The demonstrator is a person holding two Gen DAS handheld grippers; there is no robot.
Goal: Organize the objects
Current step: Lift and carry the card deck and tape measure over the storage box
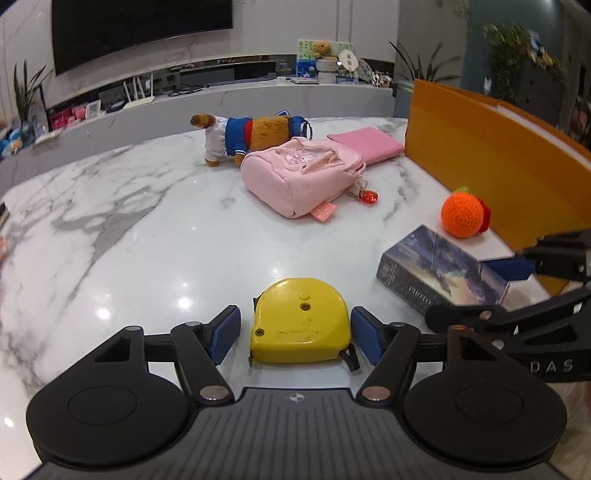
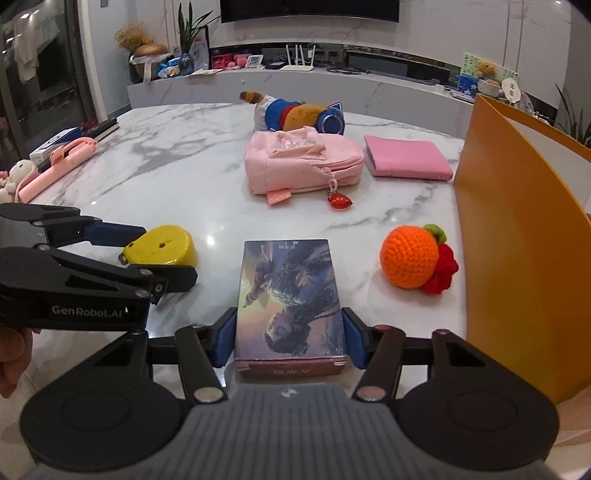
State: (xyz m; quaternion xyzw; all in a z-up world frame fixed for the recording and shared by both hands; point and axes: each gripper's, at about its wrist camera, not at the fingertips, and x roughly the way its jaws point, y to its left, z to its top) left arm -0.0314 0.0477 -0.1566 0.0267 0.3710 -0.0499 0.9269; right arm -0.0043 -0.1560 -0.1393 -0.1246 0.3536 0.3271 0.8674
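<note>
Tape measure [image 1: 300,320] between parted jaws, untouched

Ahead of the hand-held gripper, the white, grey-veined marble worktop [image 1: 110,206] is glossy, carrying several bright spots of reflected overhead light. Beyond its far edge runs a long, low white marble ledge [image 2: 369,83]. Above that, a large dark television screen [image 1: 140,29] is mounted on a pale marble-patterned wall [image 1: 317,22]. A white router with upright antennas [image 2: 300,61] sits on the ledge. Leafy potted plants [image 1: 26,92] stand at either end. A dark glazed door [image 2: 48,74] lies far left.
</note>
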